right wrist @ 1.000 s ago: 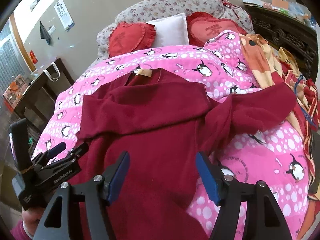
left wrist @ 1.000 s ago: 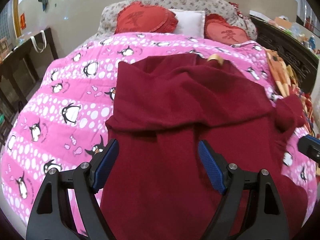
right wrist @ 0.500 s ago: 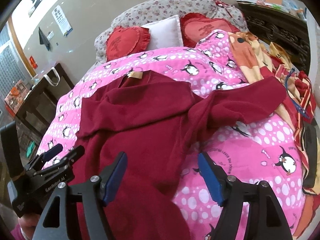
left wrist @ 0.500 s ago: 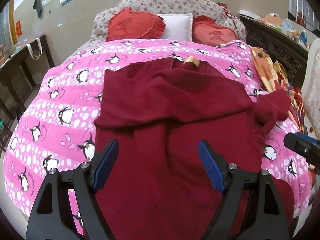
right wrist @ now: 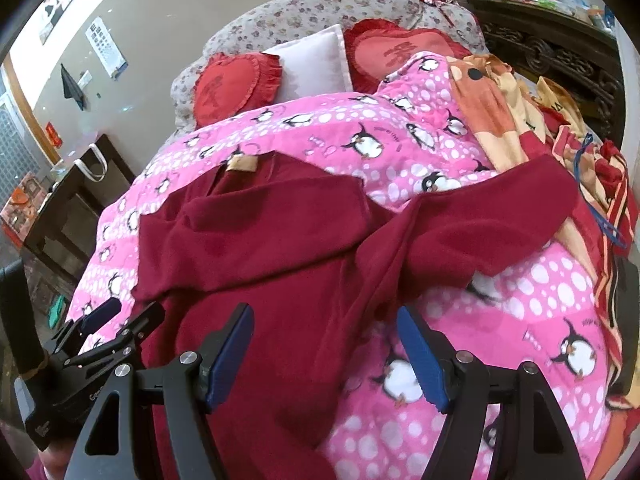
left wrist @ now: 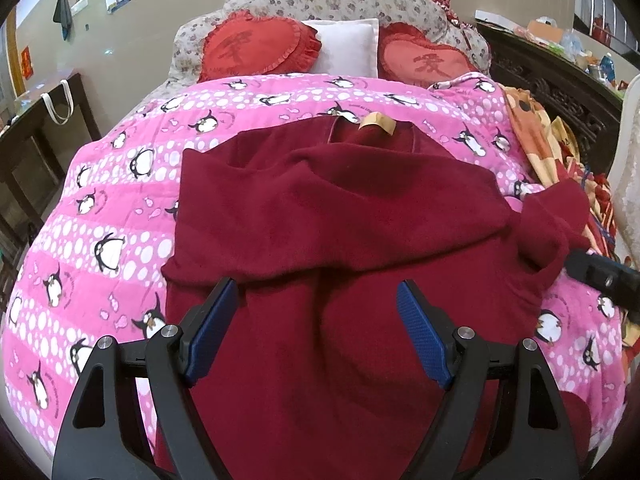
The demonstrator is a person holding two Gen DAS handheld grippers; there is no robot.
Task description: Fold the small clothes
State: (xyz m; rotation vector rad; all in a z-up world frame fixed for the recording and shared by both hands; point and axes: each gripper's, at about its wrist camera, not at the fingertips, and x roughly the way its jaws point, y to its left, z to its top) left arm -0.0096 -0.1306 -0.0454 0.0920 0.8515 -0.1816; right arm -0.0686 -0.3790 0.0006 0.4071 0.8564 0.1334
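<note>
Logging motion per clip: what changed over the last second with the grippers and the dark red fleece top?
Both cameras drew back and rose slightly. The left gripper and right gripper stayed open, gripping nothing. The dark red fleece top lies unchanged on the pink penguin quilt, one sleeve folded across, the other sleeve outstretched.
</note>
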